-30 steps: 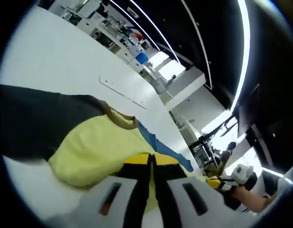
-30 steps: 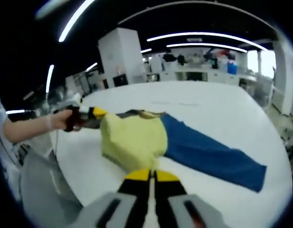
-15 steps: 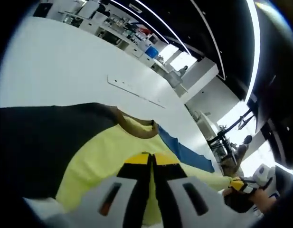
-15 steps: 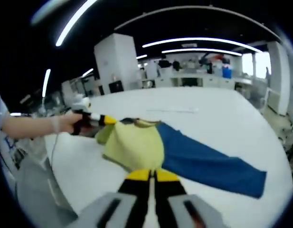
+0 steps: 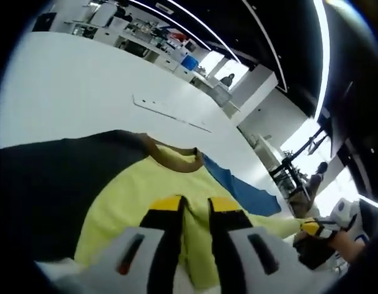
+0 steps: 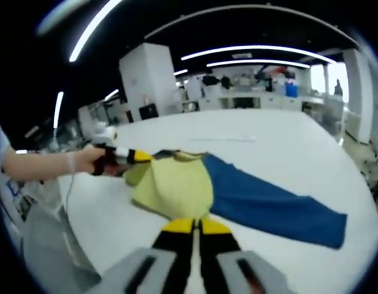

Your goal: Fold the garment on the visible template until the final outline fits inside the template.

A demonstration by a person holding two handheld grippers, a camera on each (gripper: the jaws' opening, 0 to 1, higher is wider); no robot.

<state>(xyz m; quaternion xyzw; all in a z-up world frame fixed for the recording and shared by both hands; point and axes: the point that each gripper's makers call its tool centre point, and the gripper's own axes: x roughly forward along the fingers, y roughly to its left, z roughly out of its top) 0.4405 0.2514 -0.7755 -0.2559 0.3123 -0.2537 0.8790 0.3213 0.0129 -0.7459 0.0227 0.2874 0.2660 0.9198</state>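
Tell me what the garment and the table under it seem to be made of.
The garment looks like soft matte knit fabric in yellow, blue and black panels: it drapes and creases, with a ribbed-looking brown collar. The table seems smooth, hard and white, perhaps laminate; its faint sheen leaves the material open.

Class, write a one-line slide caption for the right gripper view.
Right gripper shut on a yellow-and-blue garment spread across a white table, the left gripper at its far edge.

Bright ceiling strip lights, glare right; fisheye edges warped, soft.
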